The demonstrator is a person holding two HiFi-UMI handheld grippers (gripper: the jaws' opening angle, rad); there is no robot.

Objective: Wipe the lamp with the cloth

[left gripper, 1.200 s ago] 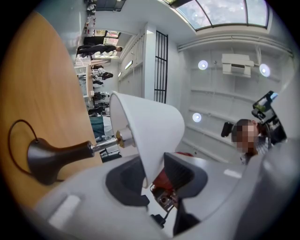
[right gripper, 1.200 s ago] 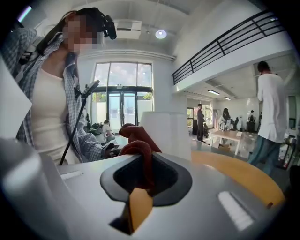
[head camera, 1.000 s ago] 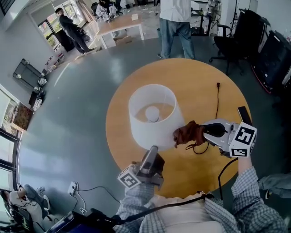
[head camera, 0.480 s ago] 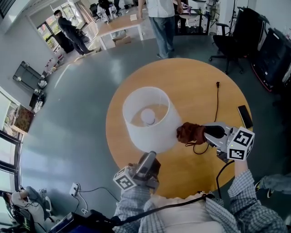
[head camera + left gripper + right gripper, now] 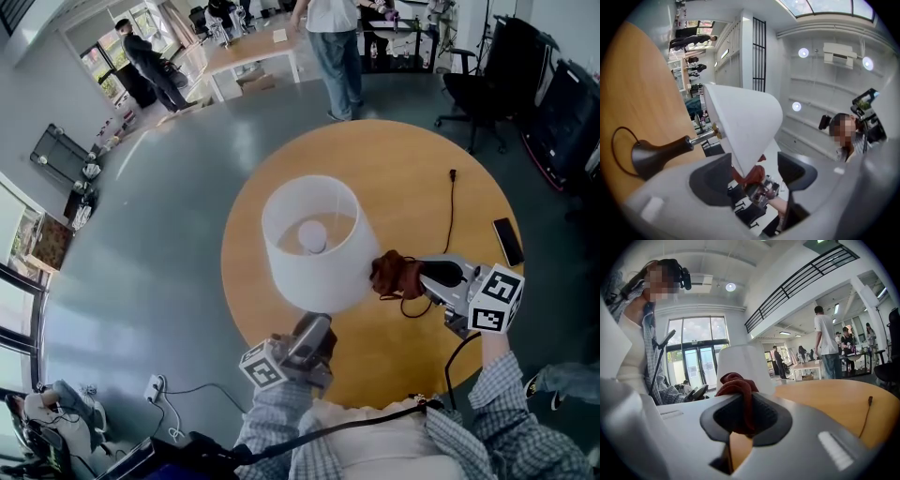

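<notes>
Left tongs (image 5: 754, 174): had just opened wide; lampshade (image 5: 740, 122) rim stood loose between.
Right tongs (image 5: 740, 414): were closed tight on the cloth (image 5: 736, 383).
Meaning: steadying hold seemed released; wiping probably paused.

- Plain white, no pattern, on the lamp shade (image 5: 311, 246) at the centre of the head view.
- Dark brown on the lamp base (image 5: 651, 154), at the left of the left gripper view, with a silvery stem.
- Rusty red-brown for the cloth (image 5: 397, 276).
- Warm orange wood tone across the table (image 5: 403, 178).
- Dull blue-grey floor (image 5: 159, 244).
- Pale grey right gripper (image 5: 427, 275), with black pads and black-and-white square markers.
- Blue-and-white check on the sleeve (image 5: 495, 396), lower right.
- Black phone (image 5: 508, 242).
</notes>
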